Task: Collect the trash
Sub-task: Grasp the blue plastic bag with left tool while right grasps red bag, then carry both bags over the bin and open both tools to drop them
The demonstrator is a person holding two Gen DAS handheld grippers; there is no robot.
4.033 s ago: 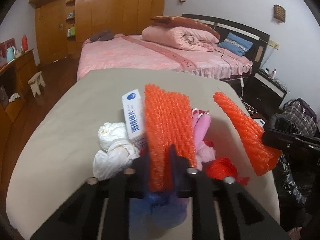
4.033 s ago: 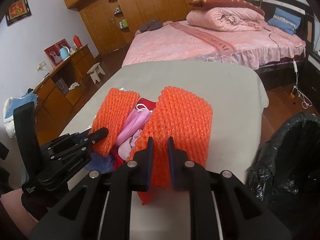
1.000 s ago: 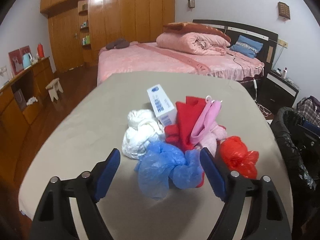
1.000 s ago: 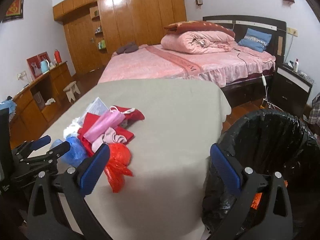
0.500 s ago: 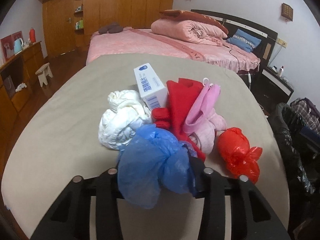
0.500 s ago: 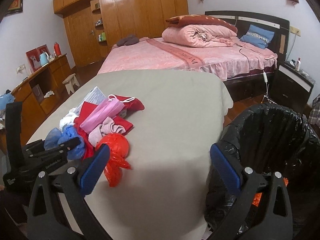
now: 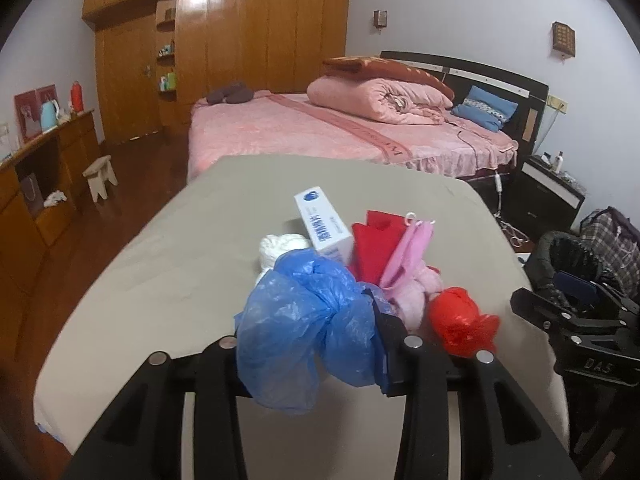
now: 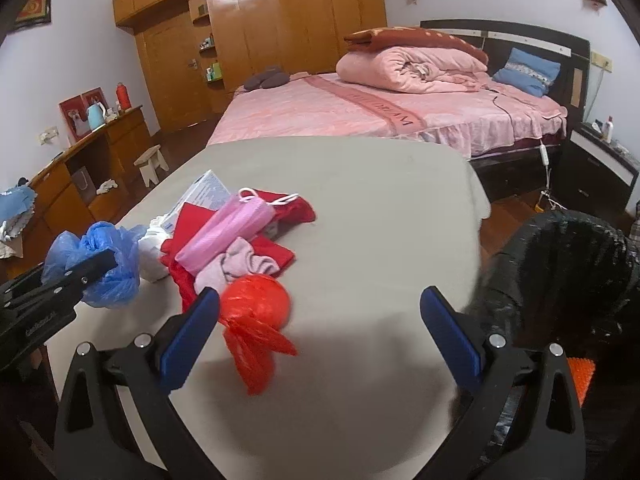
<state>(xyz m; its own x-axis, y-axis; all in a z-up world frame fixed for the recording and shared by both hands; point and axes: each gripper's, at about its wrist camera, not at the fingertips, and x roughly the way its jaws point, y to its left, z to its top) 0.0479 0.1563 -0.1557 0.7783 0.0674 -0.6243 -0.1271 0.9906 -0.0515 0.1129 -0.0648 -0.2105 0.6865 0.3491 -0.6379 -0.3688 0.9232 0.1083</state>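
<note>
My left gripper (image 7: 308, 344) is shut on a crumpled blue plastic bag (image 7: 304, 328) and holds it just above the grey table (image 7: 192, 264); the bag also shows in the right wrist view (image 8: 100, 264). Behind it lies a trash pile: a white wad (image 7: 280, 248), a white and blue box (image 7: 324, 226), red cloth (image 7: 376, 248), a pink mask (image 7: 408, 252) and a red plastic bag (image 7: 464, 324). My right gripper (image 8: 320, 332) is open and empty, its left finger beside the red bag (image 8: 256, 312). The black-lined trash bin (image 8: 560, 280) stands at the table's right edge.
A pink bed (image 8: 360, 112) stands beyond the table. A wooden wardrobe (image 7: 240, 48) fills the back wall. A low wooden cabinet (image 7: 40, 184) and a small stool (image 7: 102, 176) are on the left. A black nightstand (image 8: 596, 176) is at the right.
My left gripper has closed on the blue bag and lifted it off the table. My right gripper has moved left from the bin to the red bag, still open.
</note>
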